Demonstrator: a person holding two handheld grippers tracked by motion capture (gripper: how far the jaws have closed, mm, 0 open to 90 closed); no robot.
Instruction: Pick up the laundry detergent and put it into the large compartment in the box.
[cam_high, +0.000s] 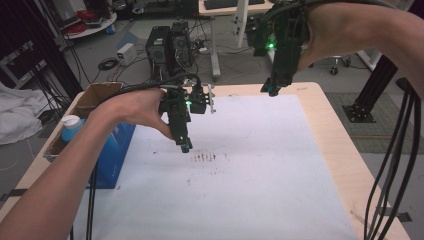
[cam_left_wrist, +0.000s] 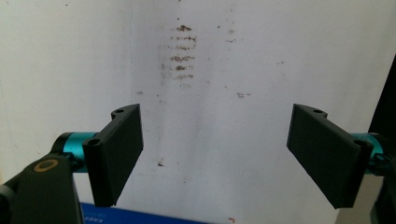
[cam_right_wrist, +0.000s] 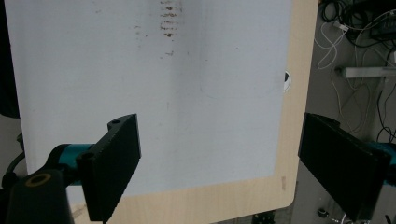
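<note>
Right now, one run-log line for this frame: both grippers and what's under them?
left gripper: open, empty, low over brown stains on white sheet | right gripper: open, empty, raised above table's far edge | blue box: untouched, table left

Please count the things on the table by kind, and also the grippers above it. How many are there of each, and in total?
White sheet: 1
Cardboard box: 1
Blue box: 1
Bottle with a white cap: 1
Grippers, both open and holding nothing: 2, the left gripper and the right gripper
Total: 6
</note>
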